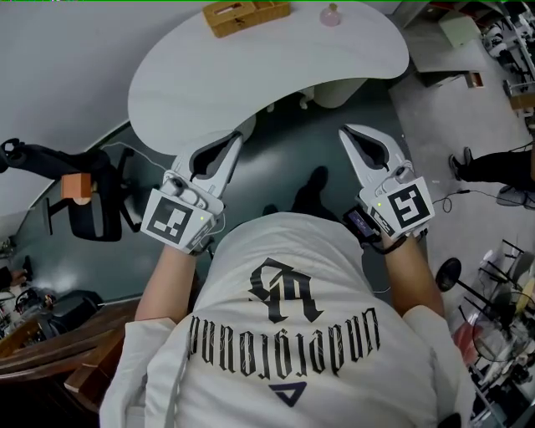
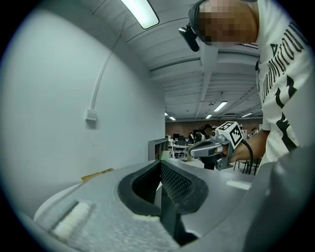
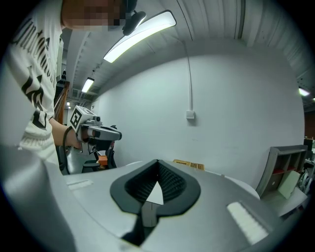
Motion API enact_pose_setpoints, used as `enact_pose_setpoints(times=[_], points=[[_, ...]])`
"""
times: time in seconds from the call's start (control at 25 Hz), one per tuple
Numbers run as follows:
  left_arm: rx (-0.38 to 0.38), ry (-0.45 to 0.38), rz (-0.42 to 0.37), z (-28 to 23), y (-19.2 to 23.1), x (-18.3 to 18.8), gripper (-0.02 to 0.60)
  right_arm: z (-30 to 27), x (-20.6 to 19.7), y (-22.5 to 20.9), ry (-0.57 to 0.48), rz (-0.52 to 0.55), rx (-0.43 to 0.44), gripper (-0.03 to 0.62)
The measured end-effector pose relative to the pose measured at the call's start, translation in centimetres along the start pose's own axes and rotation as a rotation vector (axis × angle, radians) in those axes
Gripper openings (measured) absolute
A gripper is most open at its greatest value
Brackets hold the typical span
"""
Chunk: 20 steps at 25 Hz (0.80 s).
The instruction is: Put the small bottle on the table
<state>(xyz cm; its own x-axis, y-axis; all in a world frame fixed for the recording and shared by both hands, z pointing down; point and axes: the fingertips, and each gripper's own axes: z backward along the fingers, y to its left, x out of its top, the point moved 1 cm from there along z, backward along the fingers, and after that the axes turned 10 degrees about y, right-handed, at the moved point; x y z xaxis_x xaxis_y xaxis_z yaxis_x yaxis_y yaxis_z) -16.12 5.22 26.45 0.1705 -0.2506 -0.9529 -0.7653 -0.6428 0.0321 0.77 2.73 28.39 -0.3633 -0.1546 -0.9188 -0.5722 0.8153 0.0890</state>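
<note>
A small pink bottle (image 1: 331,15) stands on the white curved table (image 1: 251,84) near its far edge, to the right of a wooden tray (image 1: 247,15). My left gripper (image 1: 237,138) hangs just short of the table's near edge, its jaws together with nothing between them. My right gripper (image 1: 345,131) is level with it over the dark floor, also shut and empty. In the left gripper view the closed left gripper (image 2: 160,165) points at the wall, with the right gripper (image 2: 197,148) beside it. In the right gripper view the right gripper (image 3: 157,161) is shut too.
A black office chair (image 1: 92,209) with an orange object (image 1: 77,185) stands at the left. The table's pedestal (image 1: 334,90) is under its near edge. Another person's legs (image 1: 493,163) and cluttered racks are at the right. A white wall lies behind the table.
</note>
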Motion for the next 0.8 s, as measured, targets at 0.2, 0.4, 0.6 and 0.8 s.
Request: enact_pose_setpoints(times=[0.2,0.4,0.6,0.8], points=[[-0.031,-0.012,-0.006,3.6,-1.8,-1.0,0.005,1.5,0.0,4.4,0.0,-0.007,-0.012,0.002],[-0.053,-0.024,-0.003,6.7,-3.5,-1.5,0.005,3.0,0.2,8.1,-0.005,-0.008,-0.025,0.002],[-0.06,-0.044,-0.004,8.4,-4.6,-1.7,0.005,4.0,0.4,10.7,-0.014,0.0,-0.023,0.002],[-0.068,-0.037,0.011,8.8,-5.6,-2.2,0.005,4.8,0.8,12.4,-0.012,0.021,-0.027,0.002]])
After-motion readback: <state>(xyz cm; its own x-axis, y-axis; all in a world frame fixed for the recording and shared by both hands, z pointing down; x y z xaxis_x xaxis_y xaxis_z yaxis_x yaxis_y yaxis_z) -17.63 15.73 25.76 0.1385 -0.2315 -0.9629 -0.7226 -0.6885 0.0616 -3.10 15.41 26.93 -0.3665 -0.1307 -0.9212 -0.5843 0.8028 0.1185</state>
